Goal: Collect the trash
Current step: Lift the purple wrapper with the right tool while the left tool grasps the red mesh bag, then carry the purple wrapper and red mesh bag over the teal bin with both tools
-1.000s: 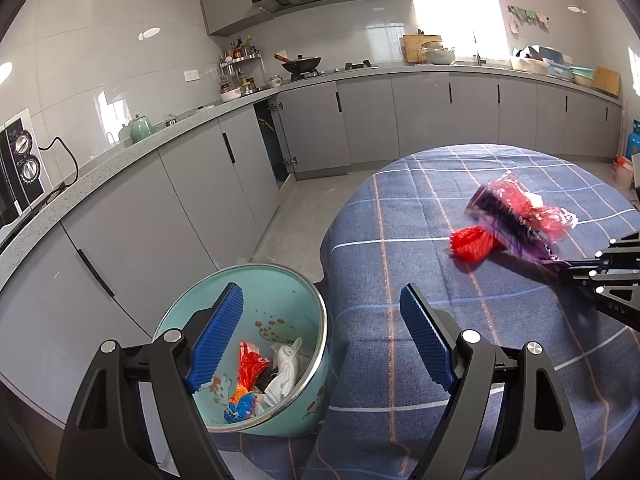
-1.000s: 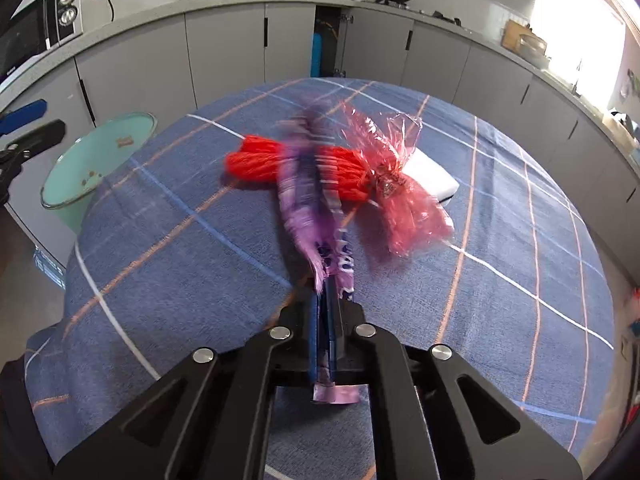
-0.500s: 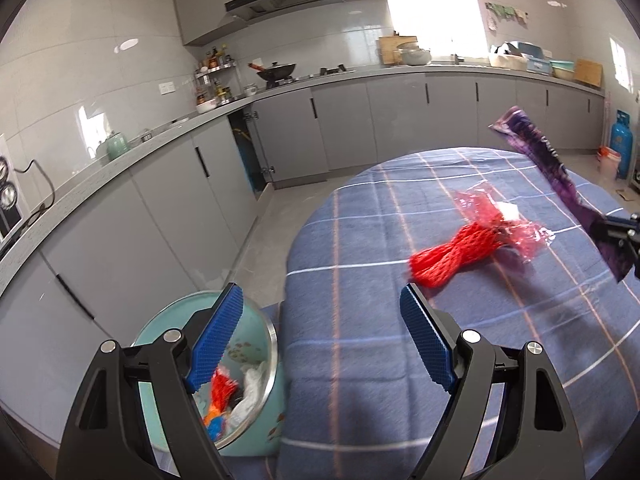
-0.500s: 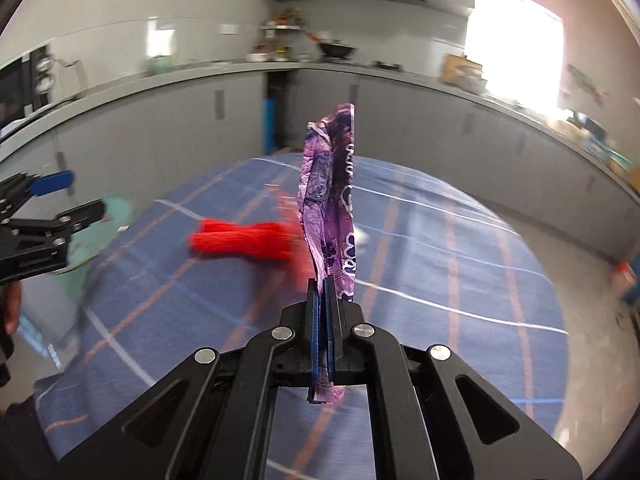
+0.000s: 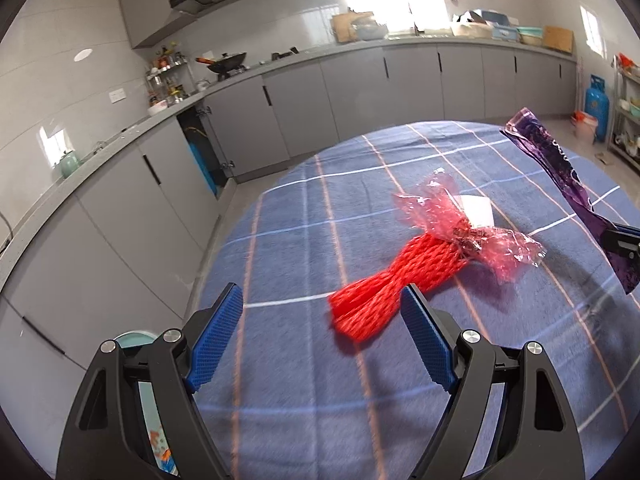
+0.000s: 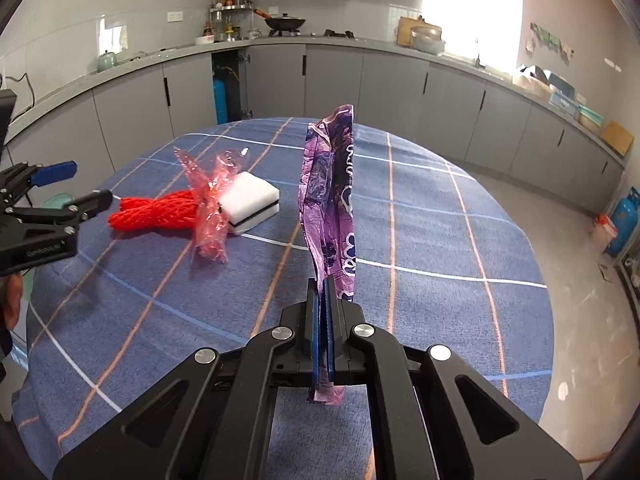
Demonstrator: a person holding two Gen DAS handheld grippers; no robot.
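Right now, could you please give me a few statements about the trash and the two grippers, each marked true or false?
1. The right gripper is shut on the purple wrapper. True.
2. The left gripper holds the red mesh netting. False: its jaws stand open and empty, and the netting lies on the table.
3. The pink cellophane lies against the netting. True.
4. The white sponge block sits inside the teal bin. False: it rests on the table beside the cellophane.
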